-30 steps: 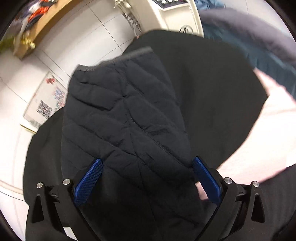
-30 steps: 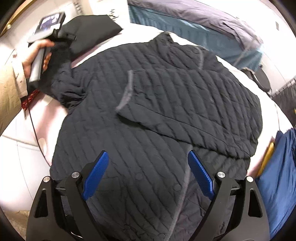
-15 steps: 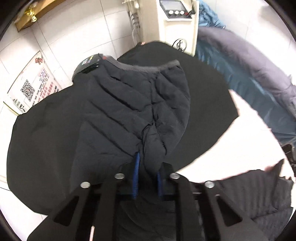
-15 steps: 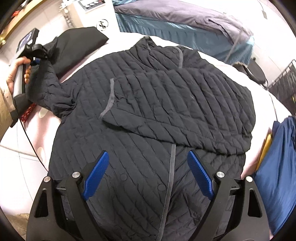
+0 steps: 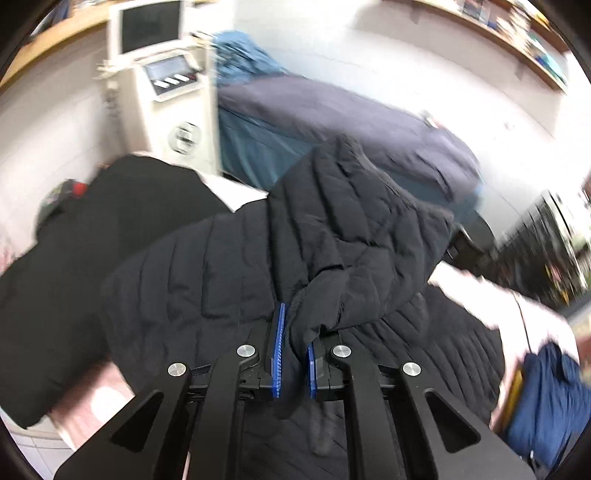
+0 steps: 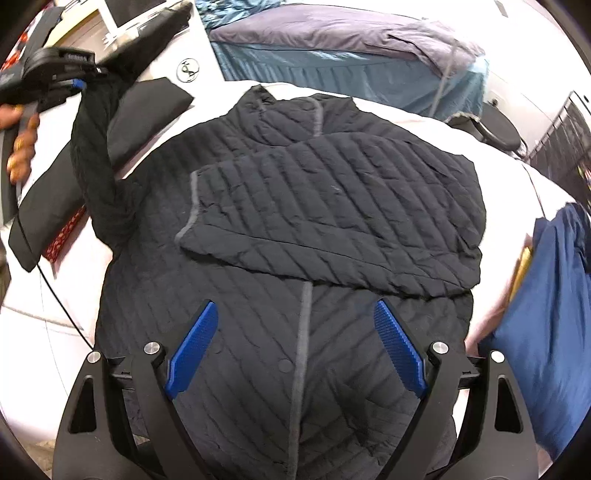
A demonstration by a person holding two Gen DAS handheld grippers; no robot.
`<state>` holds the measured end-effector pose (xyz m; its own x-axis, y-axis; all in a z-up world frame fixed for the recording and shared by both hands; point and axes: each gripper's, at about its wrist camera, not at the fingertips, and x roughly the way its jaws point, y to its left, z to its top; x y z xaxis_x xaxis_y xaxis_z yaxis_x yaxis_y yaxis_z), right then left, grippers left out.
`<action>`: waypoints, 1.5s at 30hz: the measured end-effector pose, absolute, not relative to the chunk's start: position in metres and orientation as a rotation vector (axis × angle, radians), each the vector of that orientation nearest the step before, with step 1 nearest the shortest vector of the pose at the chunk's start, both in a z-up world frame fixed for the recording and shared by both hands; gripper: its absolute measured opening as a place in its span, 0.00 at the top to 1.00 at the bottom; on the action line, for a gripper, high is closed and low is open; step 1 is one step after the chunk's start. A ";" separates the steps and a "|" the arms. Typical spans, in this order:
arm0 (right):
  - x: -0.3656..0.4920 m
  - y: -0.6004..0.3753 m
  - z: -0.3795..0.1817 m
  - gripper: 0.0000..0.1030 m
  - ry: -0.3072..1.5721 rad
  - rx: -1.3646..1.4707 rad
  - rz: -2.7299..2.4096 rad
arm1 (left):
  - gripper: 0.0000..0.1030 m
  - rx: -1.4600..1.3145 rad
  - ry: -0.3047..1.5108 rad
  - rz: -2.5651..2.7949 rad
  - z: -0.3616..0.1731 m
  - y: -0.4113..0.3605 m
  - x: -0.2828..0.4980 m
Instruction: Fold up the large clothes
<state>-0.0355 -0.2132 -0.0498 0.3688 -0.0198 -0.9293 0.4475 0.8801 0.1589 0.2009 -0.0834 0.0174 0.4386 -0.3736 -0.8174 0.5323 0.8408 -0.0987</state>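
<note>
A dark quilted jacket (image 6: pixel 295 332) lies face up on a white bed (image 6: pixel 517 177), one sleeve (image 6: pixel 332 221) folded across its chest. My left gripper (image 5: pixel 294 354) is shut on the other sleeve (image 5: pixel 351 236) and holds it lifted above the jacket body; in the right wrist view the left gripper (image 6: pixel 79 83) holds this sleeve (image 6: pixel 96 166) raised at the jacket's left side. My right gripper (image 6: pixel 295 347) is open and empty, hovering over the jacket's lower front by the grey placket (image 6: pixel 304 332).
A black folded garment (image 6: pixel 147 107) lies left of the jacket. A blue garment (image 6: pixel 546 332) lies at the right bed edge. A second bed with a purple-grey cover (image 6: pixel 351 33) and a white machine (image 5: pixel 162 92) stand behind.
My left gripper closed on the sleeve, then lifted it and swung it toward the jacket body. My right gripper stayed open, shifting slightly over the hem.
</note>
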 end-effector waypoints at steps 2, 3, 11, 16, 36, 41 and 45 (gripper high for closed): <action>-0.043 -0.220 -0.052 0.17 1.166 0.446 -0.332 | 0.91 0.236 0.996 -0.625 -0.006 -0.102 0.177; -0.046 -0.223 -0.054 0.17 1.166 0.450 -0.338 | 0.91 0.253 1.008 -0.652 -0.013 -0.110 0.167; -0.061 -0.233 -0.078 0.17 1.225 0.524 -0.378 | 0.91 0.471 1.161 -0.757 -0.110 -0.168 0.111; -0.058 -0.233 -0.085 0.17 1.249 0.548 -0.377 | 0.79 0.730 1.125 -0.745 -0.144 -0.181 0.080; 0.053 -0.206 -0.087 0.17 1.110 0.119 -0.412 | 0.06 0.488 1.261 -0.842 -0.096 -0.079 0.096; 0.055 -0.207 -0.085 0.17 1.084 0.168 -0.357 | 0.06 0.323 1.138 -0.716 -0.070 -0.052 0.106; 0.073 -0.193 -0.116 0.17 1.203 0.132 -0.197 | 0.07 0.414 1.228 -0.506 -0.110 -0.036 0.134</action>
